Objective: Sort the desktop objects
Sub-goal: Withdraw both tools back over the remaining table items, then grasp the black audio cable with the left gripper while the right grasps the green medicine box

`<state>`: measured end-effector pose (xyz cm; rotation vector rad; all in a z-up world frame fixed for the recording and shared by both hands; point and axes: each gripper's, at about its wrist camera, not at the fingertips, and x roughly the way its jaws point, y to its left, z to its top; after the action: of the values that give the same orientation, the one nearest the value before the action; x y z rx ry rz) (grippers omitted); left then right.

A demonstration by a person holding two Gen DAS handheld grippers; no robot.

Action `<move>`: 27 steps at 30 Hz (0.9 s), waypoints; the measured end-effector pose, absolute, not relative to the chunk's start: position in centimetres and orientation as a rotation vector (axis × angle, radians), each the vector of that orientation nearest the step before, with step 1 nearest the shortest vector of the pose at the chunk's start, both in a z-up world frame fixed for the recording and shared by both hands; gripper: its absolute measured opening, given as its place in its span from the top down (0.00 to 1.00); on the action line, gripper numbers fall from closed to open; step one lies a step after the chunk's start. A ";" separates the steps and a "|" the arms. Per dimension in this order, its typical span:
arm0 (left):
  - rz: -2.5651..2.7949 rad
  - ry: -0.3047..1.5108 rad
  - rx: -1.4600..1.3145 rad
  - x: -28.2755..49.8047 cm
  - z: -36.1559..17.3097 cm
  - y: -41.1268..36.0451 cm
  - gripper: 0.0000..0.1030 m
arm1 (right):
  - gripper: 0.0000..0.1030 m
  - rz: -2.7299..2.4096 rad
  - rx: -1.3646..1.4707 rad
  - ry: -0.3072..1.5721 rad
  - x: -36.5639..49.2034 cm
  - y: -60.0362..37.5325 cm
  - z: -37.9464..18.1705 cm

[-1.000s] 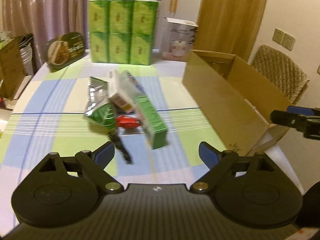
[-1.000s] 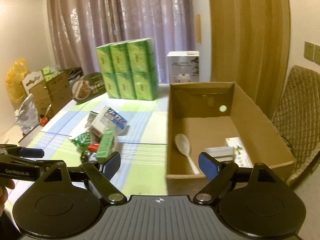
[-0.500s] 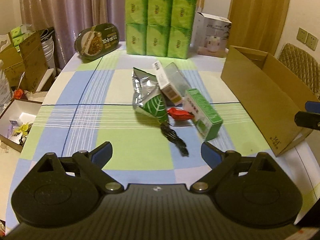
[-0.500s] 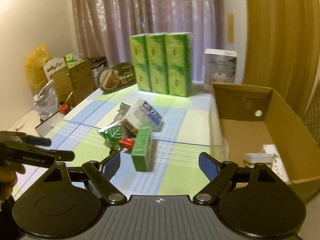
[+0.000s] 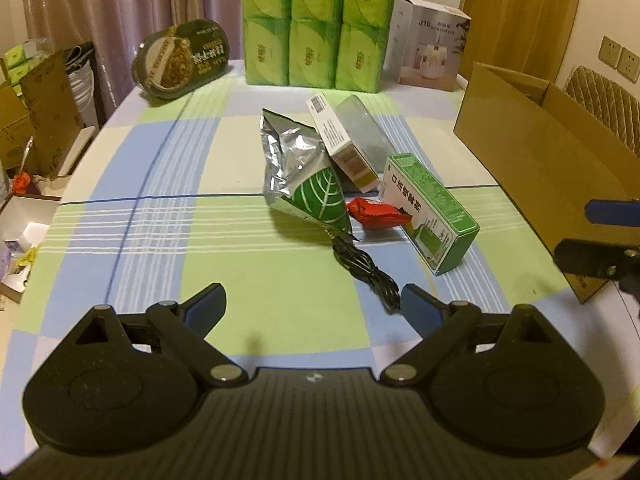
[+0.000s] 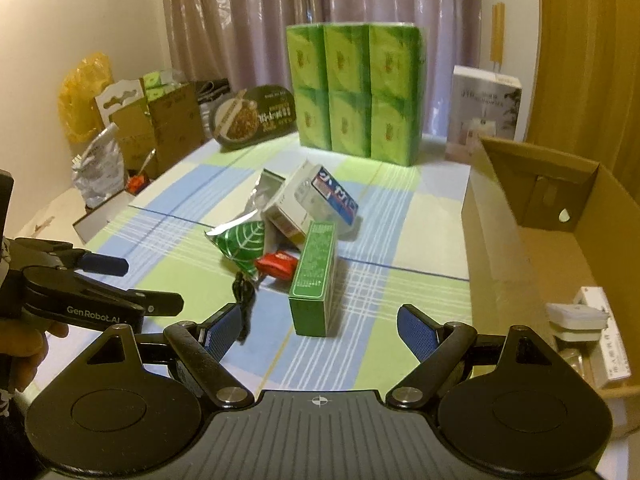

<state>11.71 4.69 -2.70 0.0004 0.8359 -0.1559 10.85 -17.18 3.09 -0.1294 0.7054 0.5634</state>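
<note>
Green box [image 6: 314,276] beside red packet [image 6: 276,266]

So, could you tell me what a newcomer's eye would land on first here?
Probably the green tissue packs stacked at the table's far edge. Next, the small heap mid-table: a foil bag, a green box, a red packet and a black cable. The open carton stands at the right.

A home dining room: checked tablecloth [image 5: 160,240], drawn curtains [image 6: 320,0], stacked tissue packs [image 5: 316,24], quilted chair [image 5: 600,100].
</note>
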 end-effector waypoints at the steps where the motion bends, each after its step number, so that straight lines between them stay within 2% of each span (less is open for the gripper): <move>1: -0.159 0.836 -0.003 12.0 -3.0 4.5 0.11 | 0.20 0.560 -0.130 0.713 11.1 -17.1 2.7; 5: -0.172 0.826 -0.020 13.3 -4.2 3.9 0.13 | 0.20 0.547 -0.138 0.740 12.0 -17.1 1.4; 11: -0.214 0.856 -0.035 15.2 -6.2 2.9 0.38 | 0.20 0.529 -0.143 0.772 13.0 -17.5 -0.1; 19: -0.277 0.857 -0.064 16.9 -7.8 1.5 0.42 | 0.20 0.519 -0.146 0.790 14.0 -17.4 -1.2; 21: -0.276 0.863 -0.040 17.2 -8.2 1.3 0.54 | 0.20 0.520 -0.145 0.790 14.2 -17.2 -1.3; 22: -0.271 0.855 -0.025 17.1 -8.3 1.3 0.57 | 0.20 0.520 -0.146 0.790 14.3 -17.1 -1.4; 24: -0.263 0.858 -0.007 17.1 -8.2 1.6 0.73 | 0.20 0.523 -0.146 0.790 14.6 -16.8 -1.5; 27: -0.238 0.861 0.002 16.9 -7.9 2.8 0.88 | 0.20 0.532 -0.147 0.792 15.1 -16.3 -1.7</move>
<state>16.92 2.76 -7.95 0.0019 0.8609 -0.2378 15.09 -16.28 -1.67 -0.1471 0.7922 0.5318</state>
